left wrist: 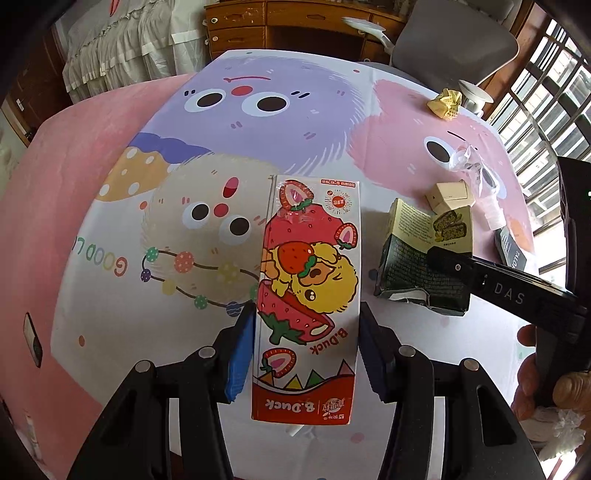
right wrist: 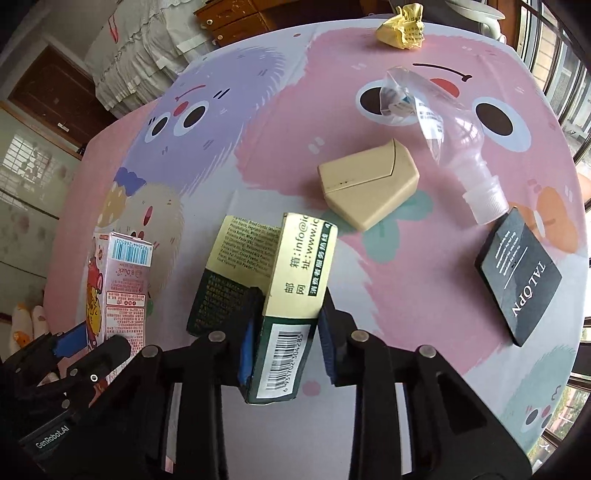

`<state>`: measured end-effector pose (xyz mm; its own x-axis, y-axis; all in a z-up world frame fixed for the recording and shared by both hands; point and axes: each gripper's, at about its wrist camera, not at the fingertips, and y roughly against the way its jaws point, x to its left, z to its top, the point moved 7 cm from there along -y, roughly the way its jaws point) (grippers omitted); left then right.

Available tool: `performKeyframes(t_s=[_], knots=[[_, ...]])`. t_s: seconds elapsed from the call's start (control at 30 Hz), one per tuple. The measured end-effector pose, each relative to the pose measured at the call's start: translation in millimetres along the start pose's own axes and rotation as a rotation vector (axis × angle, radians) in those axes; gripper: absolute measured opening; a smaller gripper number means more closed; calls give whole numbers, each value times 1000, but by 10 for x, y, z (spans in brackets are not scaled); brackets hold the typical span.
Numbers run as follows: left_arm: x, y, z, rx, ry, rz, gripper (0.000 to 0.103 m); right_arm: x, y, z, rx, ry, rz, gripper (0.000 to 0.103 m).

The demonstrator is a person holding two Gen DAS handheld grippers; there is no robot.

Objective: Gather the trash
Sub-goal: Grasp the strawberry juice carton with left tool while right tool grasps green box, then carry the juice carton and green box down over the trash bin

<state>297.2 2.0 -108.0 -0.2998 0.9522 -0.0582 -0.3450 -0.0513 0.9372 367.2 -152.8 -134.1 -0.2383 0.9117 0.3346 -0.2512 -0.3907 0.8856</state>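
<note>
A big cartoon tablecloth (left wrist: 295,122) (with fuzzy monsters) covers the table. Behind it are a wooden desk (left wrist: 280,26) and grey chair (left wrist: 454,40).

Left tool (left wrist: 306,347) grips strawberry carton (left wrist: 308,295)

A tall red-and-white strawberry-print B.Duck carton (left wrist: 308,295) stands between blue pads. Right of it, a torn-open dark green and cream cardboard box (right wrist: 284,295) is tilted, barcode end nearest. Farther on the cartoon-print tablecloth (right wrist: 388,288) lie a beige plastic case (right wrist: 369,181), a crushed clear plastic bottle (right wrist: 454,147), a flat black TALOPN card (right wrist: 517,277) and a crumpled yellow paper ball (right wrist: 402,26).
</note>
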Motion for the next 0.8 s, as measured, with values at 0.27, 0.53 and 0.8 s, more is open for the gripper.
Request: performKeyframes(t_s=[0.27, 0.53, 0.8], knots=[[125, 277, -180, 0, -32, -21, 52, 159, 373, -213, -35, 7, 52, 22], [386, 684, -469, -23, -101, -113, 52, 365, 866, -733, -103, -46, 28, 22], [858, 1106, -980, -50, -298, -184, 52, 733, 1353, -1659, -220, -202, -33, 22]])
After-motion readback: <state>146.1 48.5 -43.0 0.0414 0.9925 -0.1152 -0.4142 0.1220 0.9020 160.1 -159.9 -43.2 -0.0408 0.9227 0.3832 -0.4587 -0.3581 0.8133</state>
